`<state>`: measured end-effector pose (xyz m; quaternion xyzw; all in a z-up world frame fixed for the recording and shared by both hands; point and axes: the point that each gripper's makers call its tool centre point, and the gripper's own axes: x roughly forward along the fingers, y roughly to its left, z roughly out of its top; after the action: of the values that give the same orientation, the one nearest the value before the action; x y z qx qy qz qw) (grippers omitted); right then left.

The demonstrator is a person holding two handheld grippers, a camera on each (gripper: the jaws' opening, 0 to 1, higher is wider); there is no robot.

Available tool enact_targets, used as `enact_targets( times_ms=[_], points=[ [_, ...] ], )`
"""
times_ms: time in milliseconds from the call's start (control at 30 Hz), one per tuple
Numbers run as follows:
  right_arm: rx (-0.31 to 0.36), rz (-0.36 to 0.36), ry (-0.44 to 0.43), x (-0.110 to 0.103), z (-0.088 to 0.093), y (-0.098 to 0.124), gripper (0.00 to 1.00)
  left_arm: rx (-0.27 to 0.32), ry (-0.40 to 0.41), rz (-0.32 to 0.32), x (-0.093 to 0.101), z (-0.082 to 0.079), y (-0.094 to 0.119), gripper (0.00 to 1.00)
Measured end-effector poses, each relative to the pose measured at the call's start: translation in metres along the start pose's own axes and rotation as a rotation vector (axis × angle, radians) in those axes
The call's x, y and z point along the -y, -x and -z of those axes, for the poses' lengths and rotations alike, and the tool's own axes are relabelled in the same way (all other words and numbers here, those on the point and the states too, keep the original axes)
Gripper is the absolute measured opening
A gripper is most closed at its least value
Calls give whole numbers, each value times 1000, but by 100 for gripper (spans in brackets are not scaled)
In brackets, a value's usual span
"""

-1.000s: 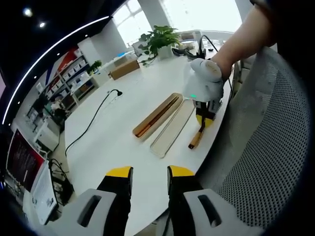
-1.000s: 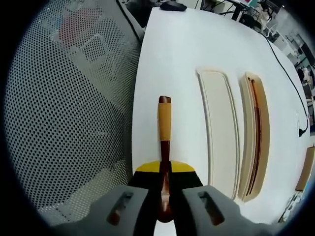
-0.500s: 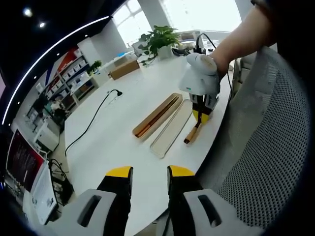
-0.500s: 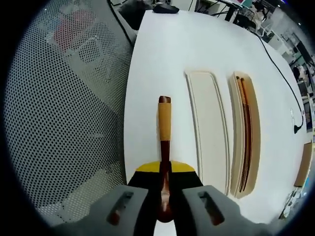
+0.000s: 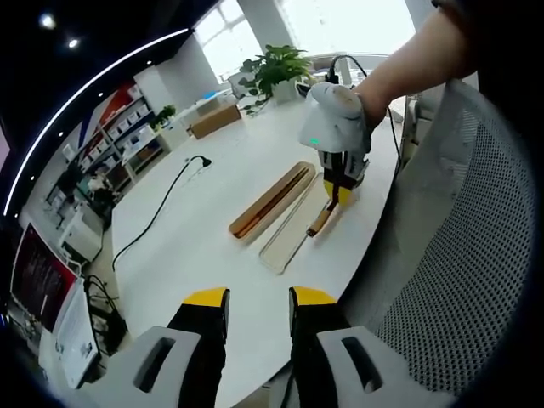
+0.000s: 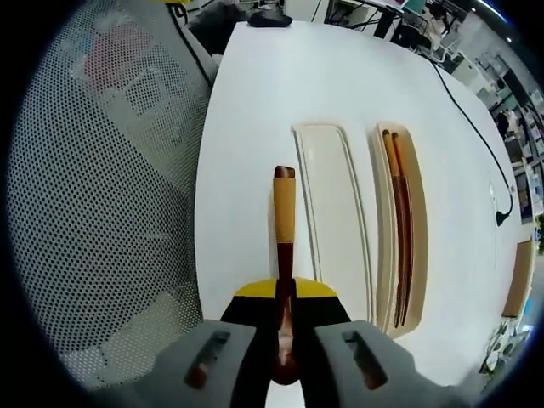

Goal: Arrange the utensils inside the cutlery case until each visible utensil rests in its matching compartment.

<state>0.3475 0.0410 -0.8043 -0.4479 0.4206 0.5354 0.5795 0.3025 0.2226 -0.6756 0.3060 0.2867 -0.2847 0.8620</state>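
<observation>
On the white table [image 6: 255, 102], the right gripper [image 6: 285, 293] pinches a wooden-handled utensil [image 6: 284, 212] above the table beside the empty tray [image 6: 331, 204], likely to drop it in, while chopsticks [image 6: 399, 221] lie in the case [image 6: 414, 170] and the left gripper [image 5: 257, 299] waits with jaws apart.

On the table [image 6: 255, 102] two case halves lie side by side — lid [image 6: 331, 212] left, tray [image 6: 414, 221] right, chopsticks [image 6: 398, 229] inside.
</observation>
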Motion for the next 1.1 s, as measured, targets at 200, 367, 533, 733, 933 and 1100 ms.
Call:
enact_targets(
  times_ms=[200,367,533,733,933,1100],
  points=[
    [9,23,-3,13,-5,4,0,-4,-1,2,0,1,0,28],
    [16,37,-4,21,-8,6,0,-2,1,6,1,1,-1,28],
    [23,49,-9,25,-11,6,0,-1,2,4,0,0,-1,28],
    [26,88,0,35,-12,8,0,-2,2,5,1,1,-1,28],
    [26,111,-7,43,-11,9,0,-5,3,6,1,1,-1,28],
    [23,129,-9,49,-10,11,0,-7,5,5,0,2,-1,28]
  ],
)
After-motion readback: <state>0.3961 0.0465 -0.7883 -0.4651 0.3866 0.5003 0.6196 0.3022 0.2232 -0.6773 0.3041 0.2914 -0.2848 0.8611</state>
